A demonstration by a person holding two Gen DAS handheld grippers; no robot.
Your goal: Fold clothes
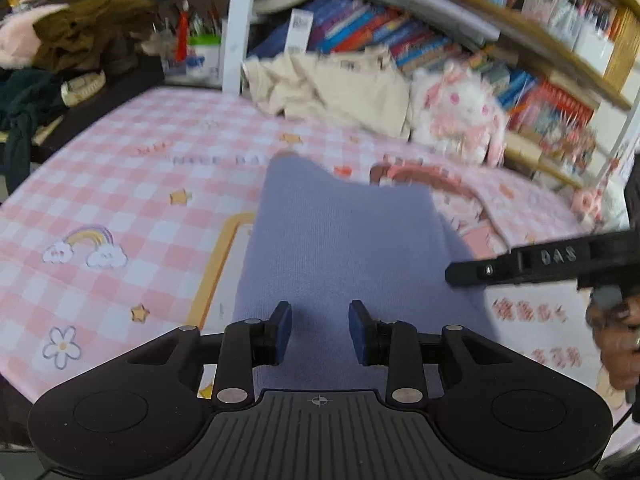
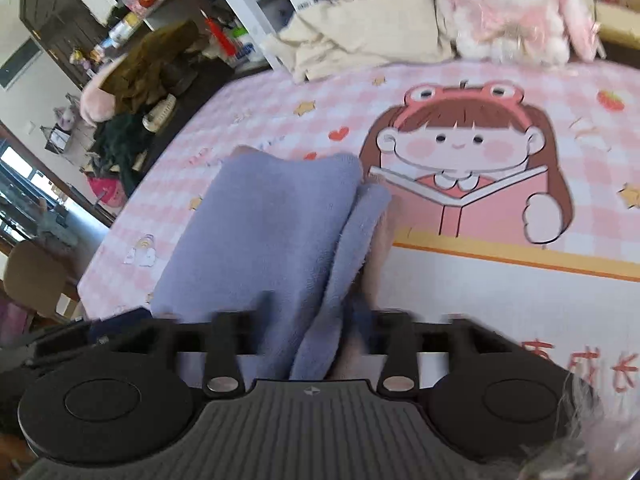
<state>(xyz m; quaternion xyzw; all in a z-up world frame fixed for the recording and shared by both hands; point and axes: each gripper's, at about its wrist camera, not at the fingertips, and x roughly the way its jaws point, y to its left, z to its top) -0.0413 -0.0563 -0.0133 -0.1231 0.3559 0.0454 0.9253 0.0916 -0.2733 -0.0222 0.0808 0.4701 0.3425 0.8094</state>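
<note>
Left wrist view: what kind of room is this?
Most likely a child's bedroom or study corner at home. A pink checked mat with cartoon prints covers the table, shelves packed with colourful books run behind it, and a pink-and-white plush rabbit sits by a heap of cream clothing.

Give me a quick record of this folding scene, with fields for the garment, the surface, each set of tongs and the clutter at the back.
garment: lavender knit garment, lying on the mat, right edge doubled over in the right wrist view
surface: pink checked mat with cartoon prints
left tongs: open, just above the garment's near edge, nothing between the pads
right tongs: blurred, garment fabric bunched between the fingers; grip unclear
back clutter: cream garment, white and pink plush toy, books
</note>
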